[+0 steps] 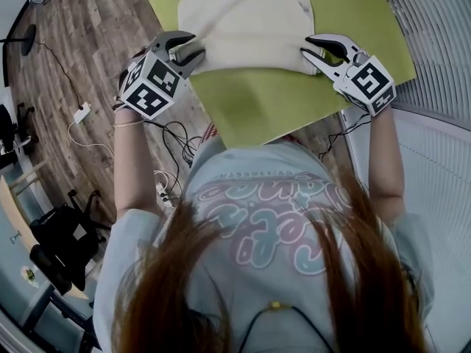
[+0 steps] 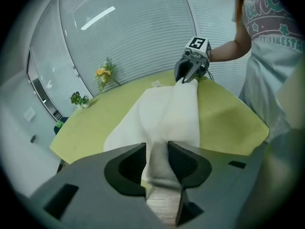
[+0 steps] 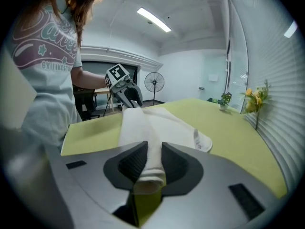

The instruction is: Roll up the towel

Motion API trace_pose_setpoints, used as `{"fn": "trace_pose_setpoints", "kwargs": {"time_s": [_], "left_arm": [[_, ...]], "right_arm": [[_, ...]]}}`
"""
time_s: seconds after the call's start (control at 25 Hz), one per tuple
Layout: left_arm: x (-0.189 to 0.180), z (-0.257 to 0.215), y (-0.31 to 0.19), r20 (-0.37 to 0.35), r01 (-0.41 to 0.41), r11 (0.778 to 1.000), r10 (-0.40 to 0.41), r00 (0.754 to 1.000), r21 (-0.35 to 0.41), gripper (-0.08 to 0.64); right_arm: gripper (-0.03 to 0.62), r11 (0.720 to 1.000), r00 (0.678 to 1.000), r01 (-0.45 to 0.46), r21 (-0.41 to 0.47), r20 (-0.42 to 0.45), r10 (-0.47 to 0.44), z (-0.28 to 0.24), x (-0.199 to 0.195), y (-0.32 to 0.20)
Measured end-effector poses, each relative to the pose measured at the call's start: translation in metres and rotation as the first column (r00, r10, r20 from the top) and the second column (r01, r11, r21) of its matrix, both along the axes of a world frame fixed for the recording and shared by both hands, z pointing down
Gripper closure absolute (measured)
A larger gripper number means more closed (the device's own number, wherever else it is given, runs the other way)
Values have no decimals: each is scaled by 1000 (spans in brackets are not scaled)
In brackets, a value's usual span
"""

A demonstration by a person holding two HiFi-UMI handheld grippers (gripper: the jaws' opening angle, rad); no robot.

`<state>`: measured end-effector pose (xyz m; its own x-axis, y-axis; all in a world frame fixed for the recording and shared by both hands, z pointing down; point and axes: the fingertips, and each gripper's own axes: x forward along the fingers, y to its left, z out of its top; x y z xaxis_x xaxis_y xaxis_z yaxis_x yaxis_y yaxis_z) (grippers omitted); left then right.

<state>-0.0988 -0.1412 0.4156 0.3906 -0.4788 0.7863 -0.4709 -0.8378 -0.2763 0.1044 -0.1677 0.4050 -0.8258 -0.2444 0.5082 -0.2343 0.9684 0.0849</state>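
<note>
Closest in, the person's printed shirt (image 1: 265,212) filled the lower head view. Just past it, the left tongs (image 1: 193,50) gripped the near left corner of the towel (image 1: 246,28), with the cream cloth bunched tight between the pads. The right tongs (image 1: 316,50) pinched the towel's near right corner the same way, a folded lip pressed between the pads. Between the two, the towel's near edge stood up as a raised band, and the rest of the towel lay flat on the green worktop (image 1: 257,105). A small tag (image 1: 303,7) sat at the towel's far right corner. Beyond the towel, yellow flowers (image 3: 253,98) and a small green plant (image 3: 224,99) stood by the slatted wall (image 3: 281,89)
</note>
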Motion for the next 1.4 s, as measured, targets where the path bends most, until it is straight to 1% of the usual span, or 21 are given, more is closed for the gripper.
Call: {"fn": "trace_pose_setpoints", "kwargs": {"time_s": [0.16,0.24,0.32,0.36,0.44,0.56,0.64,0.68,0.72,0.76,0.84,0.88,0.92,0.96,1.04,1.08,1.16,1.24,1.32,1.4], "left_arm": [[0,1,-1,-2,33,999,-33,999,24,417],[0,1,-1,-2,42,998,-42,999,45,417],[0,-3,-1,-9,45,995,-44,999,85,416],[-1,-7,-1,-19,53,993,-52,998,109,416],[-6,-16,0,-56,85,984,-78,995,153,415],[-13,-30,5,-118,137,966,-113,987,219,414],[-15,-42,7,-153,161,950,-124,980,266,416],[-15,-49,8,-168,165,944,-120,978,286,415],[-13,-55,10,-179,158,941,-107,978,299,416],[-10,-59,14,-187,141,943,-86,979,302,415],[1,-61,26,-185,83,954,-29,982,289,414],[8,-59,33,-166,51,957,-3,986,285,410],[12,-54,38,-131,21,957,18,991,288,388],[16,-47,42,-84,-7,955,34,996,298,349],[16,-32,45,13,-44,949,41,999,313,326],[12,-23,44,59,-50,949,33,998,311,322],[-1,-8,43,158,-56,951,8,987,305,321],[-11,2,44,240,-76,950,2,971,303,321],[-13,7,43,275,-98,949,12,961,301,321],[-15,8,38,293,-103,944,7,956,312,321]], "right_arm": [[497,999,998,-33,3,52,33,0,1,0],[497,999,997,-47,13,58,47,1,2,1],[497,998,998,-49,30,47,48,-1,2,2],[497,998,998,-47,42,41,46,-4,1,3],[460,996,998,-48,74,38,46,-11,1,3],[434,990,997,-57,129,56,50,-27,4,6],[433,979,997,-39,201,69,25,-40,4,9],[433,968,998,-13,250,62,-3,-46,3,12],[433,956,999,16,293,37,-28,-50,2,16],[433,945,999,44,325,-5,-44,-50,1,21],[430,929,994,94,358,-93,-65,-44,-4,35],[426,926,990,114,360,-114,-77,-40,-8,43],[426,925,988,130,357,-121,-92,-35,-14,51],[421,924,987,141,356,-126,-102,-29,-19,57],[365,915,981,148,376,-176,-87,-14,-21,59],[350,906,974,145,397,-220,-59,-4,-18,55],[348,883,955,143,447,-298,-4,11,-9,47],[359,861,947,149,486,-322,18,16,-3,44],[372,843,943,149,516,-330,35,16,-3,40],[405,828,938,147,541,-343,58,16,-5,33]]}}
